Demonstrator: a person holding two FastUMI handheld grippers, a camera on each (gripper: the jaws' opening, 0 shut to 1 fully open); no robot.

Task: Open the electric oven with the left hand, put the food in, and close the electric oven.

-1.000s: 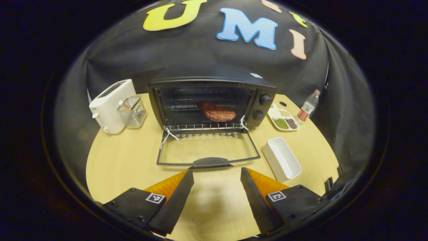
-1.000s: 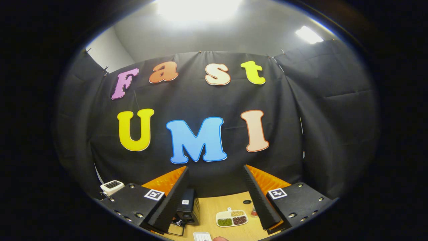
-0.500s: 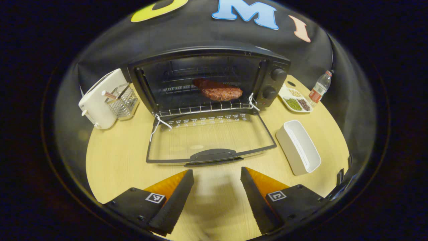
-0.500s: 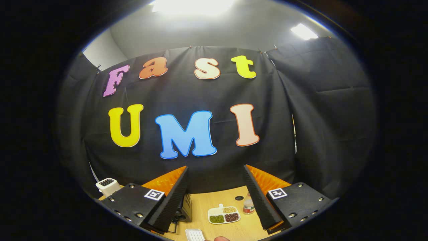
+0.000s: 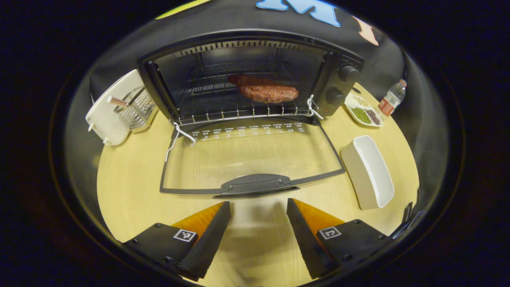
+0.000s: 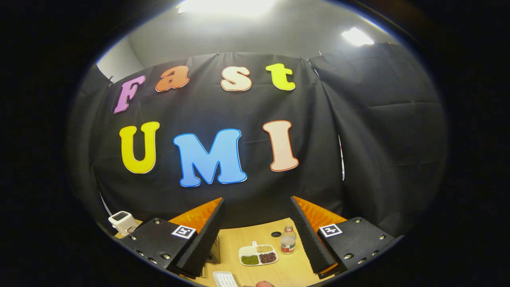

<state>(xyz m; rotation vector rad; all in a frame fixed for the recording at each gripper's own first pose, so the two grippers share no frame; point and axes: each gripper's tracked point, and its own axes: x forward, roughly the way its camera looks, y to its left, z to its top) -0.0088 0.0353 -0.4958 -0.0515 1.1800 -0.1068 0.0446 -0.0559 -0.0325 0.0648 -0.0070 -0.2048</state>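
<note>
Facing the open black electric oven (image 5: 338, 79), left gripper (image 5: 258, 207) spread and holding nothing, just short of the lowered glass door's handle (image 5: 255, 185).
Reddish-brown slab of meat (image 5: 267, 92) lies on the wire rack inside. White rectangular tub (image 5: 368, 172) empty; white divided dish (image 6: 258, 254) holds green, tan and dark beans. Right gripper (image 6: 257, 205) spread, raised towards the wall.

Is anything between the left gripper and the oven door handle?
Nothing visible. The left gripper is open just short of the door handle, with bare table between. The white tray lies off to the side.
</note>
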